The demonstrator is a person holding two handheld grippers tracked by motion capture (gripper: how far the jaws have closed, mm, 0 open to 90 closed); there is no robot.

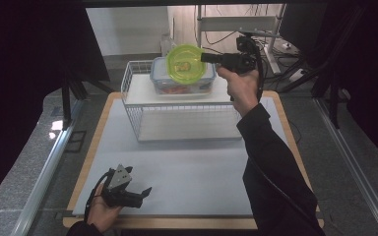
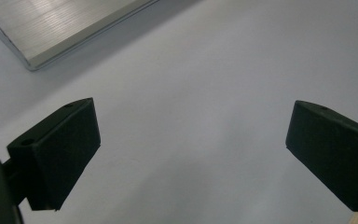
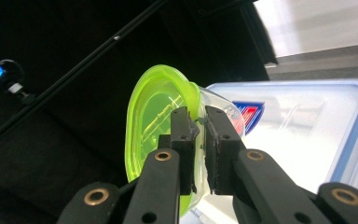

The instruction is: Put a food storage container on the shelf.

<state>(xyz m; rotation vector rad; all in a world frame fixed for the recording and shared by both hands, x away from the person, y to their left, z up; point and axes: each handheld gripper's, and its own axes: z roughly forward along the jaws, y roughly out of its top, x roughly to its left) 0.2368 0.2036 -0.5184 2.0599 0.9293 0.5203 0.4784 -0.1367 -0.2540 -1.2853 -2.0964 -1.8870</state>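
Left tool [image 2: 191, 154], jaws wide apart, over white table [image 2: 205, 74].

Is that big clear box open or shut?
Shut: the box on the rack has its blue-rimmed lid lying flat on top.

Wire rack [image 1: 177, 123] on white-topped table [image 1: 187, 172]

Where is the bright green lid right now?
In the high view the green lid is at the far side of the table, pinched by the right hand-held gripper just above the clear box on the white wire rack.
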